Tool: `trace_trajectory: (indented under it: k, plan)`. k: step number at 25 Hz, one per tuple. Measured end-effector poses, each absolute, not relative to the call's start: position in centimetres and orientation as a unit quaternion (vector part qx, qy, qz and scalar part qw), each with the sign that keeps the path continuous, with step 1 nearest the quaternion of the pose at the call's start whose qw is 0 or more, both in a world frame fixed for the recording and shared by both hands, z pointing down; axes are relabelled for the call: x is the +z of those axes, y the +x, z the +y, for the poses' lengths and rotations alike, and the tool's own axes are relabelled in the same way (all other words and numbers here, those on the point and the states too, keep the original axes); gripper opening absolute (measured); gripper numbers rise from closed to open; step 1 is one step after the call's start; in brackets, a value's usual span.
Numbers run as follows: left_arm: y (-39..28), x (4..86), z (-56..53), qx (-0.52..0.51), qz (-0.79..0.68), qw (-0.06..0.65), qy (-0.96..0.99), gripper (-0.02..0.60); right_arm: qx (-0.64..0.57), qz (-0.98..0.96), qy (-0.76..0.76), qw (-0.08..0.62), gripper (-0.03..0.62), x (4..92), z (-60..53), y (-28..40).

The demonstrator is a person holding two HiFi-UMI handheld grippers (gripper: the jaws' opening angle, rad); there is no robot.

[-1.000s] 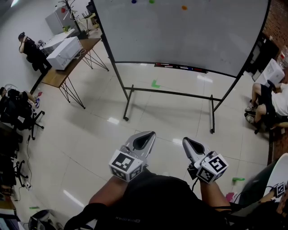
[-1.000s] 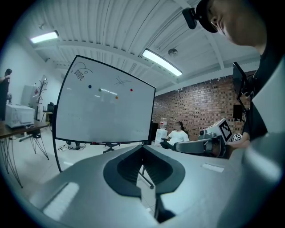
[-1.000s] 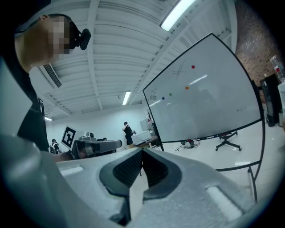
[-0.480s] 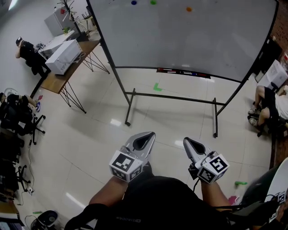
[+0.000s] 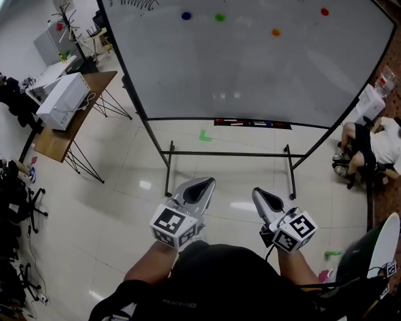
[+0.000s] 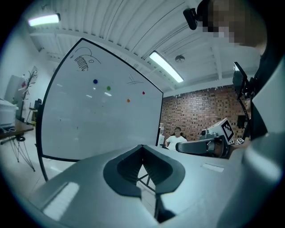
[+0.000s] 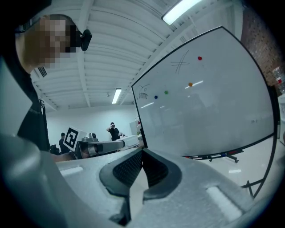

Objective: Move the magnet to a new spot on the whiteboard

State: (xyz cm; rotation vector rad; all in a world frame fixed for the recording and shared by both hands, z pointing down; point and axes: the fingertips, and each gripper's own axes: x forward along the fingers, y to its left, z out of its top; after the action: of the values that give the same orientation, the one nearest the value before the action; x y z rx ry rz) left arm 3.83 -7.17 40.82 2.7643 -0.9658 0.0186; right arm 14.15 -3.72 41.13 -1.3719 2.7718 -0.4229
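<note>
Two hand-held grippers sit side by side just in front of the person's body, well apart from the whiteboard. The left hand-held gripper (image 5: 202, 188) has its jaws closed tip to tip with nothing between them, as its own view shows (image 6: 142, 148). The right hand-held gripper (image 5: 263, 195) is likewise pinched together and empty (image 7: 142, 151). Both forearms reach forward from the torso, and both grippers point roughly level toward the board, marker cubes nearest the person.

Beyond the tips lies shiny pale floor (image 5: 125, 207). The stand's low crossbar (image 5: 225, 153) and its feet come between the grippers and the board. A green tape mark (image 5: 205, 135) lies on the floor just past the bar. A marker tray (image 5: 252, 123) runs along the bottom edge of the whiteboard (image 5: 250, 69).

Four magnets cling high on the board: blue magnet (image 5: 186, 15), green magnet (image 5: 220, 17), orange magnet (image 5: 276, 32) and, far right, red magnet (image 5: 324, 11). All are far from either gripper.

At the left a bench (image 5: 53, 141) on wire legs carries a white box (image 5: 62, 100). At the right a seated person (image 5: 369, 147) is by the brick wall.
</note>
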Motion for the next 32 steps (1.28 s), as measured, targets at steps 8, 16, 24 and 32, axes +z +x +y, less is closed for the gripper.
trace_trajectory:
  k: [8,16,24,32]
  plan:
    - [-0.1,42.6,-15.7,0.009,-0.292,0.123,0.948,0.015,-0.126,0.879,-0.460,-0.010,0.011,41.2,-11.5,8.9]
    - [0.6,42.2,-21.7,0.005,-0.286,0.130,0.949,0.016,-0.115,0.876,-0.469,-0.011,0.011,40.5,-17.4,9.6]
    - [2.7,40.1,-26.7,-0.013,-0.355,0.118,0.927,0.015,-0.107,0.901,-0.420,0.005,0.011,39.5,-22.8,13.2]
    - [5.4,39.8,-29.0,-0.007,-0.418,0.099,0.903,0.015,-0.084,0.929,-0.359,-0.006,0.011,39.9,-26.9,16.3]
